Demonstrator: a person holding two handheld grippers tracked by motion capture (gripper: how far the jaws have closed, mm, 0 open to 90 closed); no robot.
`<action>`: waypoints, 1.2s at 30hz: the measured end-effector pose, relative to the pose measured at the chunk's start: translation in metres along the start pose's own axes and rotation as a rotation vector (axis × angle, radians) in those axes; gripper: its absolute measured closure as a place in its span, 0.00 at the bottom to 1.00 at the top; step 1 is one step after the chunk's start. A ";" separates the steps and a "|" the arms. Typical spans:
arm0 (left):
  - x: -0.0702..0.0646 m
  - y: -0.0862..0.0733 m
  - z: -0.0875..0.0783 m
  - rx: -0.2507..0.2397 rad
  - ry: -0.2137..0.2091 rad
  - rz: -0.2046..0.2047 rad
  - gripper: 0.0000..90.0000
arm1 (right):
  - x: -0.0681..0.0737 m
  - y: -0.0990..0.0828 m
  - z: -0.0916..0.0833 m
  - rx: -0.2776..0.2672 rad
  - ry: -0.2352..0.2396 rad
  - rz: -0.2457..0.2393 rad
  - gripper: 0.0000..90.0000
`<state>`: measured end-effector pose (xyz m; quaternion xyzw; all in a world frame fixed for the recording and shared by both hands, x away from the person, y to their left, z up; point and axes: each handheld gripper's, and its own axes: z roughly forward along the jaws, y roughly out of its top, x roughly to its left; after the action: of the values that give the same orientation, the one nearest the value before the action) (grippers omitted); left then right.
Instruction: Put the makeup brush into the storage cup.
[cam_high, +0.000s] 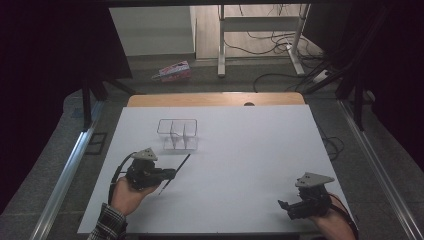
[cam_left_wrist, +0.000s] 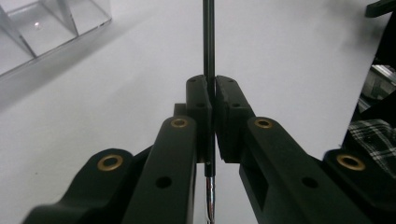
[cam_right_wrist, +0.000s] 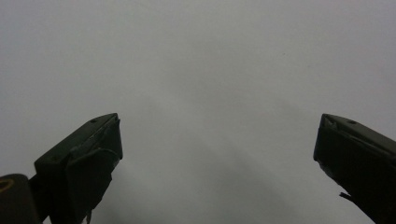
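Left tool (cam_left_wrist: 213, 100) clamping pen (cam_left_wrist: 208, 37), organizer (cam_high: 178, 133) near

Pretty dim shots overall, dark corners in the high view.
The white desk (cam_high: 240, 150) looked grey and underlit; both gripper views were soft up close, with faint shadows under the jaws.

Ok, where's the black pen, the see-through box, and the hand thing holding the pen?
black pen (cam_high: 182, 165), high view, upper shaft.
see-through box (cam_high: 177, 121), high view, back rim.
left gripper (cam_left_wrist: 213, 100), left gripper view, between its fingers.
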<state>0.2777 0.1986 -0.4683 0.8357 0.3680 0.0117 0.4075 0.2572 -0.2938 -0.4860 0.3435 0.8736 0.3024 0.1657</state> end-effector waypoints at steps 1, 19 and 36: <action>-0.001 -0.001 -0.001 -0.010 -0.003 0.005 0.96 | 0.000 0.000 0.000 -0.002 0.000 0.000 0.01; -0.029 -0.008 -0.009 -0.109 0.024 0.111 0.96 | 0.001 0.001 -0.001 -0.022 -0.001 -0.015 0.01; -0.036 -0.004 0.001 -0.059 -0.018 0.150 0.96 | 0.014 0.015 -0.001 -0.024 -0.013 -0.070 0.00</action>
<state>0.2498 0.1771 -0.4619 0.8485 0.3002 0.0455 0.4335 0.2542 -0.2751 -0.4771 0.3128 0.8803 0.3044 0.1860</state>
